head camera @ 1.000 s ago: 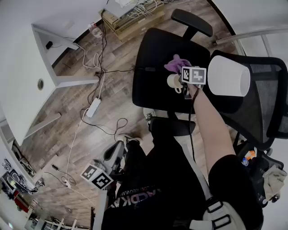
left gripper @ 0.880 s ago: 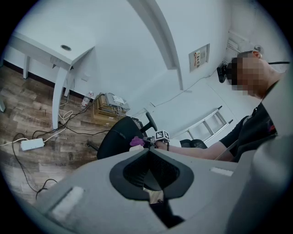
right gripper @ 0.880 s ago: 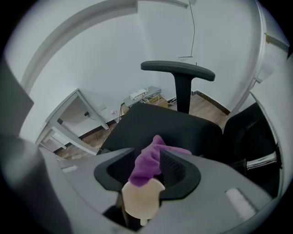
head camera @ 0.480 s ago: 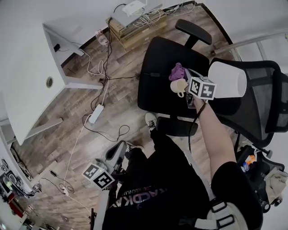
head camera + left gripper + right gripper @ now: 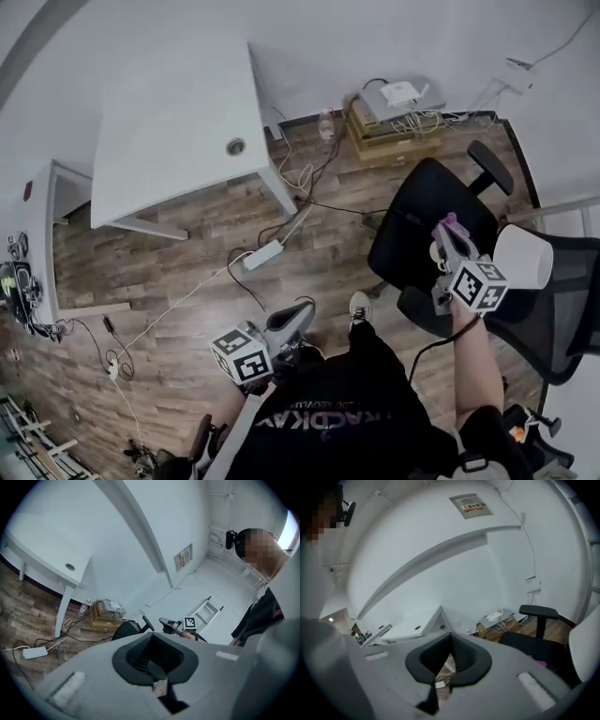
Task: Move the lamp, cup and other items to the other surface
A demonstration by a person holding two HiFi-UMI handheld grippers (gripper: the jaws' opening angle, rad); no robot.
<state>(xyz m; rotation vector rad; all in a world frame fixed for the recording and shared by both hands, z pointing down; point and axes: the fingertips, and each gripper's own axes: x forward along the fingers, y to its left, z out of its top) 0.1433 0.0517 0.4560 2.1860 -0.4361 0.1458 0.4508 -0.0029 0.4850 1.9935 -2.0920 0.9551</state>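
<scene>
My right gripper (image 5: 448,246) hangs over the black chair seat (image 5: 412,220), its marker cube nearest me. Its jaws are shut, with nothing between them in the right gripper view (image 5: 451,639). A cream cup (image 5: 435,253) peeks out just left of its fingers, and a purple cloth (image 5: 450,223) lies beyond the tips. The cloth also shows on the seat in the right gripper view (image 5: 540,663). The white lamp shade (image 5: 523,267) rests on the mesh chair to the right. My left gripper (image 5: 286,326) is low beside my leg, shut and empty (image 5: 152,639).
A white table (image 5: 178,141) stands at the upper left on the wood floor. Cables and a power strip (image 5: 262,255) trail between the table and the chair. Stacked boxes with a white device (image 5: 398,108) sit by the wall. A ladder (image 5: 206,616) leans beyond the chair.
The head view has swung and pulled back, bringing the white table into sight. The right gripper and chair now sit smaller and farther right. The left gripper stays low.
</scene>
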